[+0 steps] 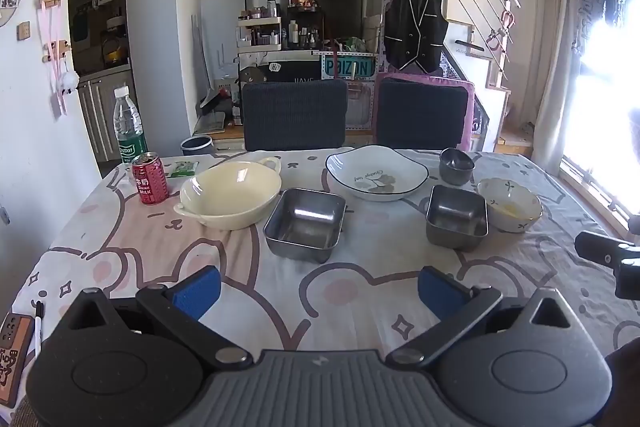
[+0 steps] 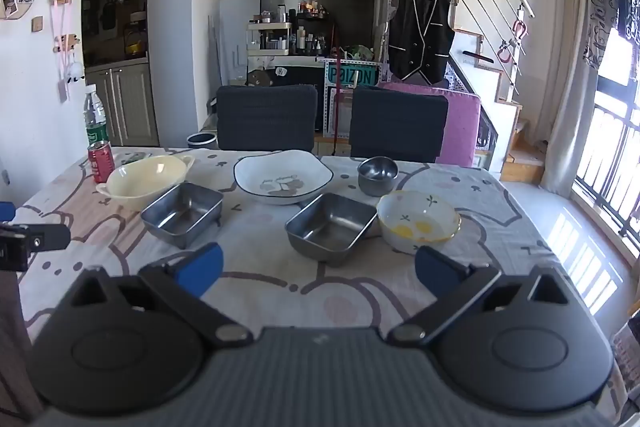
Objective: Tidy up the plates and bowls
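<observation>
phone (image 1: 12,359): cut by left edge | right claw (image 1: 608,259): mostly out of frame

Both cameras look forward and a little downward over the table (image 1: 360,291) from its near edge. The left wrist view stands more to the left; the right wrist view more to the right. Both share the dishes at frame centre and the two chairs (image 2: 266,117) behind.

Two dark chairs (image 1: 295,115) face the surface (image 1: 360,287); staircase (image 2: 496,59) behind, bright window (image 2: 612,131) on the right.
</observation>
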{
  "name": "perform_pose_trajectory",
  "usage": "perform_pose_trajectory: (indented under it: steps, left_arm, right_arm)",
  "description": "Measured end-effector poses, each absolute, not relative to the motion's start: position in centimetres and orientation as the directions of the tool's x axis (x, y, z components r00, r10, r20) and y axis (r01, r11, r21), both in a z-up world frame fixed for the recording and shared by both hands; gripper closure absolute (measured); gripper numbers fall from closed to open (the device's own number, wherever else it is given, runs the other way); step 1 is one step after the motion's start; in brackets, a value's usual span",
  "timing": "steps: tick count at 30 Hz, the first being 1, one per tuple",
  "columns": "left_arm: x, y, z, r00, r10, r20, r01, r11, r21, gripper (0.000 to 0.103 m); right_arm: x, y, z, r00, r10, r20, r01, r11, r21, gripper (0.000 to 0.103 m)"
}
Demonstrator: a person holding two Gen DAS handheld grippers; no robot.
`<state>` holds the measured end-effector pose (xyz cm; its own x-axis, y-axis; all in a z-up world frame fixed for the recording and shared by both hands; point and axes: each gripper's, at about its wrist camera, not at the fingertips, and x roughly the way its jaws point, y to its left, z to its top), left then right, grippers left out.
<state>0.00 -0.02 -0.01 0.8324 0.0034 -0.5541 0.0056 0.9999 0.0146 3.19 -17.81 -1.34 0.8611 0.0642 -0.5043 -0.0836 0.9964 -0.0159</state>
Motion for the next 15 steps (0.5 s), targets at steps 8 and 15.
perform_pose_trajectory:
  steps: [8, 15]
  left_arm:
    - [-0.05, -0.21, 0.02, 0.831, -0.004, -0.556, 0.011, 1.000, 0.010, 0.000]
    - [-0.07, -0.27, -0.18, 0.830, 0.001, -0.558, 0.004, 1.000, 0.008, 0.000]
  right_arm:
    - [3.19, -17.79, -1.33, 0.859, 0.068, -0.507, -0.089, 0.996, -0.016, 0.000]
    - [3.06, -17.74, -1.35, 0.861, 0.069, -0.504, -0.090, 0.996, -0.018, 0.000]
